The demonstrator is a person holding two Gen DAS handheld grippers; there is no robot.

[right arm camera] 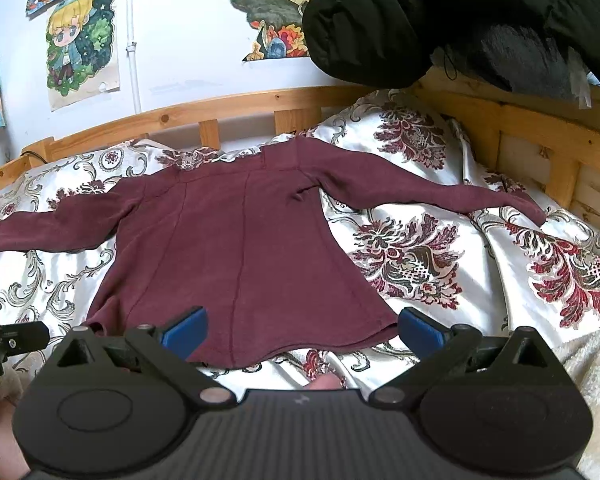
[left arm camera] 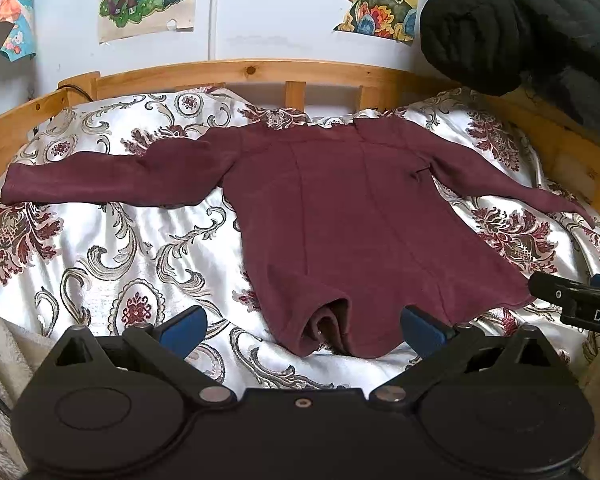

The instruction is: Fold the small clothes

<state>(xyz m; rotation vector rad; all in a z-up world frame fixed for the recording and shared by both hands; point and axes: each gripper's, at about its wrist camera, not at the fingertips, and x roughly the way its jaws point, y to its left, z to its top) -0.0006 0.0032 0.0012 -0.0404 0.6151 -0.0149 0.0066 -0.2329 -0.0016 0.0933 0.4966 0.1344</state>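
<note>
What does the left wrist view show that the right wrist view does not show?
Only the left wrist view shows the bunched fold in the hem and the whole left sleeve end. Only the right wrist view shows the right cuff clearly. Both show the maroon top spread flat on the patterned bedcover, and open tongs, left and right.

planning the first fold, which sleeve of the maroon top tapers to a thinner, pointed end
The right sleeve, toward the black jacket; the left sleeve lies broad with a square cuff.
</note>
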